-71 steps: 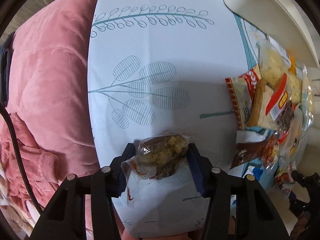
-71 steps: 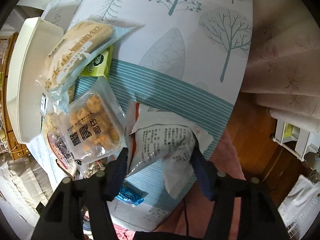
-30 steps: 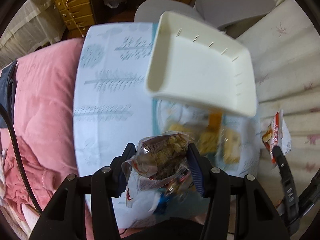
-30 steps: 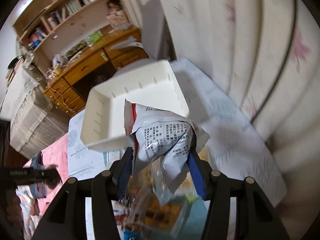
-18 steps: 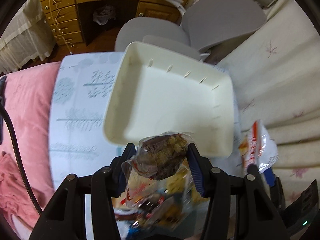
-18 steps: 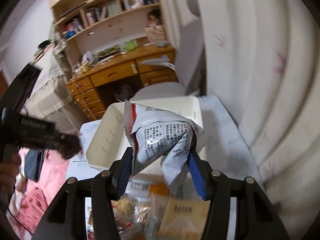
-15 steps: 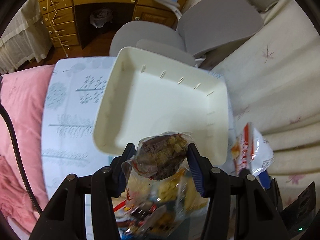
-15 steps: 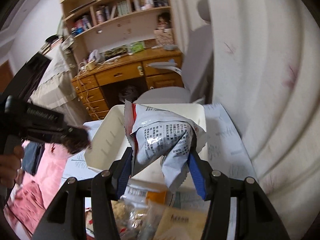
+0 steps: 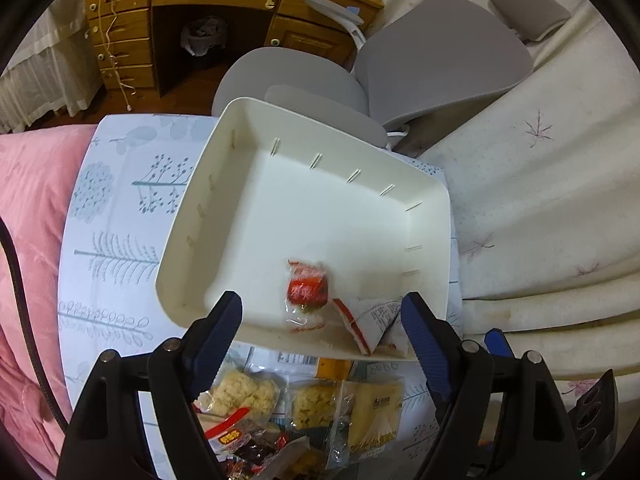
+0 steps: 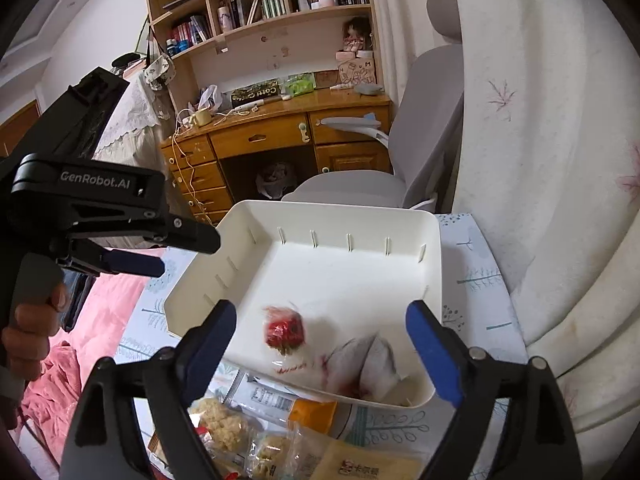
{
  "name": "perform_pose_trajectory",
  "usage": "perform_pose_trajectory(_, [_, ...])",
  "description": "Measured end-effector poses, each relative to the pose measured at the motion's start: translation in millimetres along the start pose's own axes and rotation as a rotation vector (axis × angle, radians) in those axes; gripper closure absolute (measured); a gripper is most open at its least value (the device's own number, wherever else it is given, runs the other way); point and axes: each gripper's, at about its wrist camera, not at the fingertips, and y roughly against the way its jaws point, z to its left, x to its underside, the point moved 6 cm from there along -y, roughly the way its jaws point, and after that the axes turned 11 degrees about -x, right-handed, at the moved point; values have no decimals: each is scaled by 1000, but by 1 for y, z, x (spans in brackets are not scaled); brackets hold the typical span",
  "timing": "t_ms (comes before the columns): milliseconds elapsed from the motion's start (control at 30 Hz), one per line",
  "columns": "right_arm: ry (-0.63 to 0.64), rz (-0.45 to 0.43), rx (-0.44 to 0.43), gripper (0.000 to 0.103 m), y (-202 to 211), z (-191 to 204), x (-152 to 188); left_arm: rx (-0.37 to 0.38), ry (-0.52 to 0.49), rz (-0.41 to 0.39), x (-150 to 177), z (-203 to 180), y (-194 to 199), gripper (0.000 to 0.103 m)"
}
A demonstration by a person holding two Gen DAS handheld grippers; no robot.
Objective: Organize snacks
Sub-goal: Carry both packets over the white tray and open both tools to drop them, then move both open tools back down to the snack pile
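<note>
White plastic tray [image 9: 224, 184] sits on the tabletop [image 9: 120, 208] beyond the snack pile [image 9: 304, 412], so packets fall straight in. Half a second ago each gripper clamped a packet; now the left gripper [image 9: 320, 320] and right gripper [image 10: 320, 326] have jaws wide, and the red packet [image 9: 306, 292] and white packet [image 9: 374, 318] lie inside the tray.

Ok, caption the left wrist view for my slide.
Open hand-held gripper above a white bin holding two snack packets, more snacks piled below.
</note>
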Motion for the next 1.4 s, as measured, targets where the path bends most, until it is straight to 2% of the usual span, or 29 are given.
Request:
perform_pose_trajectory(267, [-23, -12, -15, 15, 13, 12, 5, -11, -35, 1, 22, 14, 17, 22])
perform_pose_trajectory(500, [-52, -32, 12, 15, 39, 31, 15, 12, -60, -2, 51, 32, 40, 22])
perform_pose_trajectory(1000, [-113, -4, 94, 15, 84, 94, 82, 36, -140, -5, 126, 98, 77, 22])
perform_pose_trajectory(1167, [-166, 11, 116, 15, 93, 108, 106, 37, -170, 26, 153, 115, 75, 22])
perform_pose_trajectory(1400, [-297, 32, 93, 15, 104, 114, 133, 16, -202, 73, 189, 135, 62, 22])
